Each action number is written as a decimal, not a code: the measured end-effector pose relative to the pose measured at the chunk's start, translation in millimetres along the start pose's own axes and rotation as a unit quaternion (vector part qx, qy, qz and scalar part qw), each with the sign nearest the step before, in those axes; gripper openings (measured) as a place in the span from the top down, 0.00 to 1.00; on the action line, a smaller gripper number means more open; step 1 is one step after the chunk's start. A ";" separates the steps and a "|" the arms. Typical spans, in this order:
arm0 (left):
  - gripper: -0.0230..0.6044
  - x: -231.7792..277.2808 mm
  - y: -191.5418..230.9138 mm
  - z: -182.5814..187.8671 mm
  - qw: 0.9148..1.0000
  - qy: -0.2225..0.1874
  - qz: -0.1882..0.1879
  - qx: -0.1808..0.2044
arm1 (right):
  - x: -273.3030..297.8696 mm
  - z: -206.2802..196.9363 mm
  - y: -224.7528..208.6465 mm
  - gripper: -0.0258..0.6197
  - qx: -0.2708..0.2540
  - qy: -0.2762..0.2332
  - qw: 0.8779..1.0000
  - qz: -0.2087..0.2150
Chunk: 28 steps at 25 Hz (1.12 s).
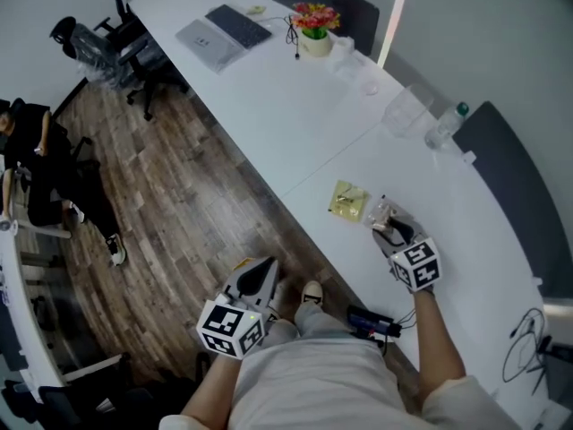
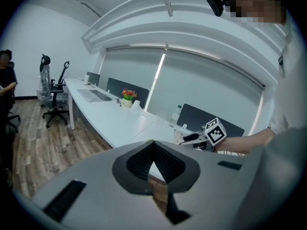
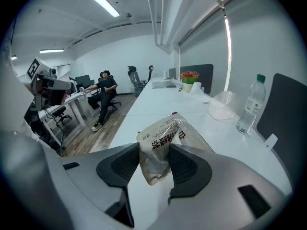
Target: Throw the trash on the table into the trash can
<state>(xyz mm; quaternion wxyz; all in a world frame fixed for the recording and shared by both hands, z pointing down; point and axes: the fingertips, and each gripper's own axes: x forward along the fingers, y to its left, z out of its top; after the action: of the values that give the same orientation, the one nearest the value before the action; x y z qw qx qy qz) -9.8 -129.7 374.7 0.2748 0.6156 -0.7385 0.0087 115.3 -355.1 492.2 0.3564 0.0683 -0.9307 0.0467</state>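
Plastic, crinkled and printed, is what the right gripper point(image 3: 154, 150) pinches: both pads press on a wrapper point(image 3: 165, 138), which sticks out past the jaw tips and hangs clear of the table point(image 1: 295, 124) below. The left gripper point(image 2: 153, 150) has its jaws pressed together at the tips with nothing between them; it sits off the table's edge, over the floor point(image 1: 179, 204), and points toward the right gripper.

As a judgement, the task is partly under way. One piece of trash is picked up but not yet thrown away. A yellow packet point(image 1: 347, 201) lies flat on the table just ahead of the right gripper and to its left, so at least one more pick is left. No bin shows in any view, so the carry and drop are yet to be done, and where the bin stands cannot be told.

The table is long, white and smooth. Ahead of the right gripper and to its right stand a bottle point(image 3: 250, 104) and a clear cup point(image 3: 223, 104). Well beyond them are flowers point(image 3: 190, 76) in a pot and a laptop point(image 1: 224, 32). The floor is wood plank, and office chairs point(image 1: 121, 38) stand near the table's far end. A seated person point(image 3: 105, 92) is across the room, at another desk.
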 end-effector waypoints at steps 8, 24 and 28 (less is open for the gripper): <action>0.96 -62.9 36.2 -4.8 0.996 -0.038 0.075 -0.026 | 28.6 40.5 62.9 0.64 -0.052 -0.008 0.996 0.065; 0.96 -244.1 112.8 -46.9 0.955 -0.101 0.267 -0.078 | 80.1 93.4 289.8 0.64 -0.158 -0.008 0.955 0.251; 0.96 -271.1 123.3 -59.7 0.948 -0.106 0.287 -0.083 | 82.3 96.1 338.4 0.64 -0.179 -0.005 0.942 0.284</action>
<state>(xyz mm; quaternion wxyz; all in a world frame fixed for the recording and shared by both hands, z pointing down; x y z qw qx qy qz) -74.2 166.4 352.5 0.2307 0.3497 -0.9072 -0.0397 -62.6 -42.1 463.1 0.3302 -0.2632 -0.9062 -0.0216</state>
